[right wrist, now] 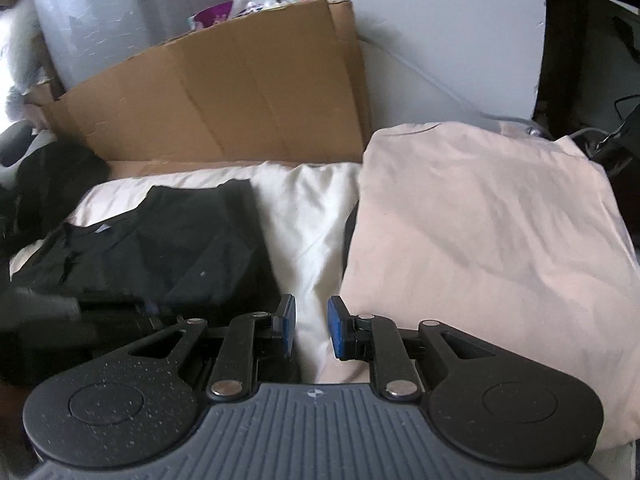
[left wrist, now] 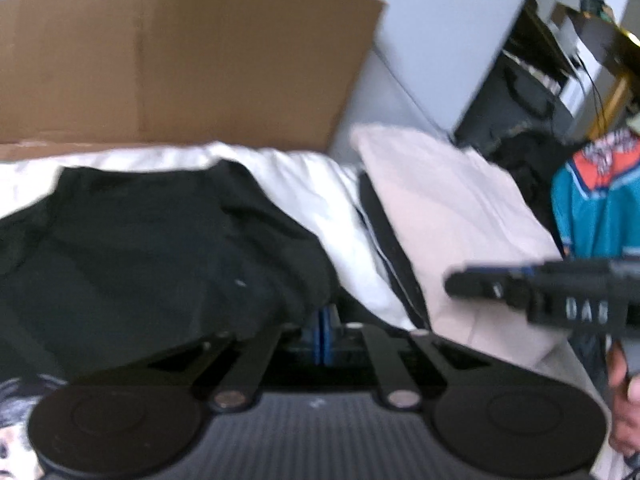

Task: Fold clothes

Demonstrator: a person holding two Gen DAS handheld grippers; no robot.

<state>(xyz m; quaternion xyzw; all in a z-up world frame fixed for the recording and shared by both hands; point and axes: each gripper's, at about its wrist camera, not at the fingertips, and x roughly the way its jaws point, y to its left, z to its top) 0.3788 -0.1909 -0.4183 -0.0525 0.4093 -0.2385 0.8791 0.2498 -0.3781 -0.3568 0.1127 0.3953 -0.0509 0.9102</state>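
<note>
Left wrist view, blurry: left gripper (left wrist: 322,320) has its blue pads pressed together, tucked under the near right edge of the black garment (left wrist: 152,256); can't tell whether any cloth is pinched between them. The black garment lies crumpled on the white sheet (left wrist: 304,188), left of centre. A folded beige garment (left wrist: 452,232) sits to the right, with a dark strip along its left edge. Brown cardboard (left wrist: 180,56) stands at the far side. The right gripper (left wrist: 454,285) pokes in from the right edge over the beige garment, a hand (left wrist: 626,396) under it. A teal and orange jersey (left wrist: 600,208) hangs far right. Right wrist view: right gripper (right wrist: 311,328) has its jaws a little apart, nothing between them, hovering over the white sheet (right wrist: 308,216) in the gap between the black garment (right wrist: 160,244) on the left and the folded beige garment (right wrist: 480,232) on the right. Cardboard (right wrist: 224,100) stands behind, and a blurred dark tool comes in at the near left.
</note>
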